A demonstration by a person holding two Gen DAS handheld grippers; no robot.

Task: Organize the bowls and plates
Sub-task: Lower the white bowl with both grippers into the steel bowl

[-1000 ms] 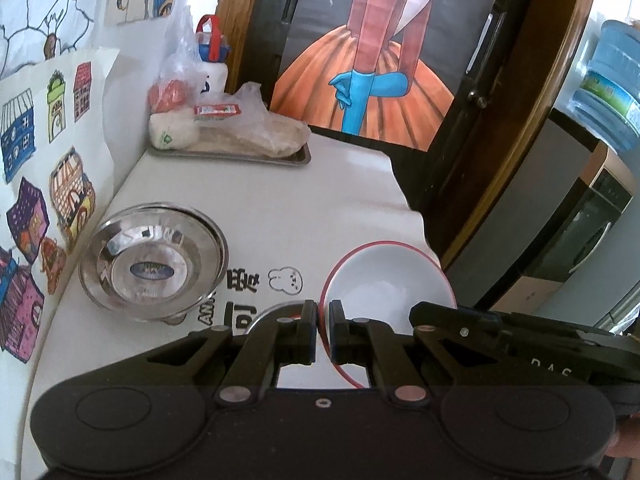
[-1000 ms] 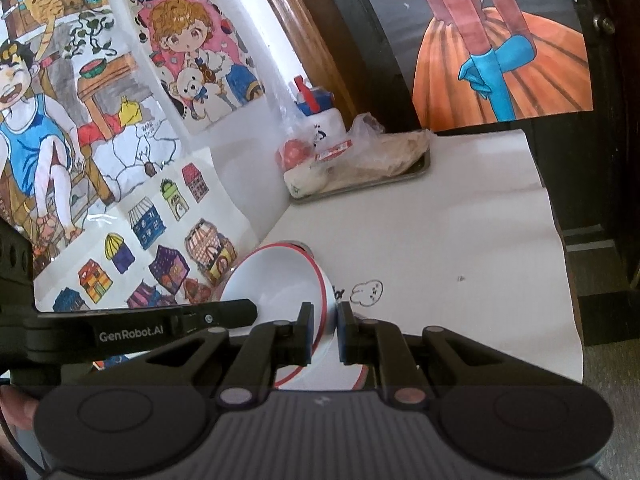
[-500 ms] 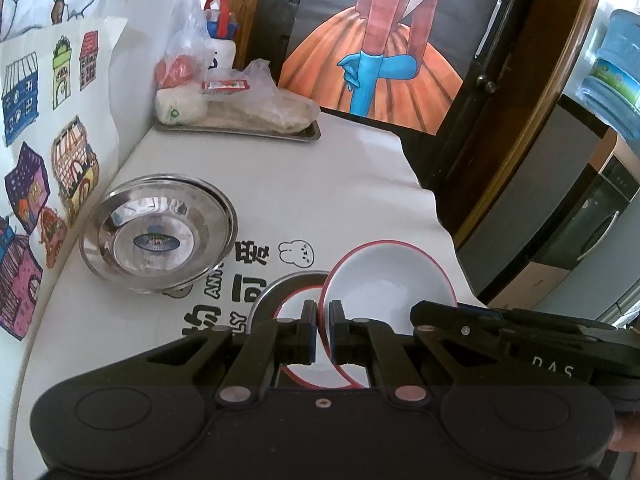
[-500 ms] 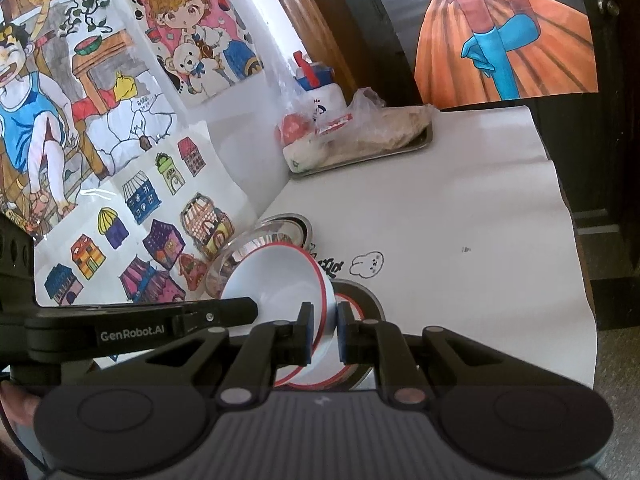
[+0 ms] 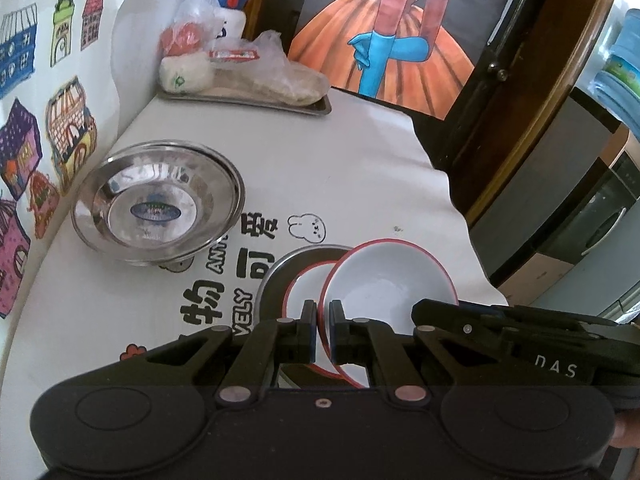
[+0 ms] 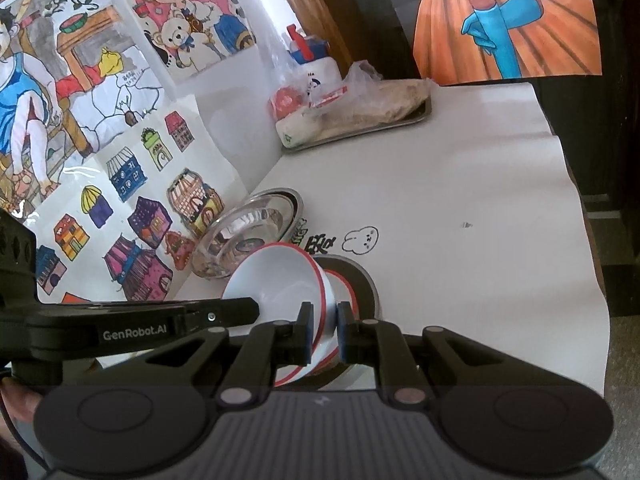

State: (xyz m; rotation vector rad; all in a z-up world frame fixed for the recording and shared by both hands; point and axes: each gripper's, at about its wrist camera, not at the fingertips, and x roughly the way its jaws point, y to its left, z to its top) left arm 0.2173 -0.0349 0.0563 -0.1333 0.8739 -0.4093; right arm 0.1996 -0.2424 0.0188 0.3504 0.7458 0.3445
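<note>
Both the left gripper (image 5: 323, 332) and right gripper (image 6: 323, 330), clamped on the white bowl (image 5: 386, 280), hover it over the plate (image 5: 304, 292); next, lower toward six o'clock and release.

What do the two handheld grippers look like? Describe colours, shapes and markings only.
Both are matte black. The left gripper has slotted linkage arms, silver pivot pins, two round discs on its body and blue-edged pads; white "GenRobot.AI" runs along its side. The right gripper matches, with a grey ribbed body and "DAS" lettering.

White-covered table (image 5: 360, 168), steel bowl (image 5: 158, 200), steel plate (image 5: 276, 276), tray (image 5: 256, 102)
</note>
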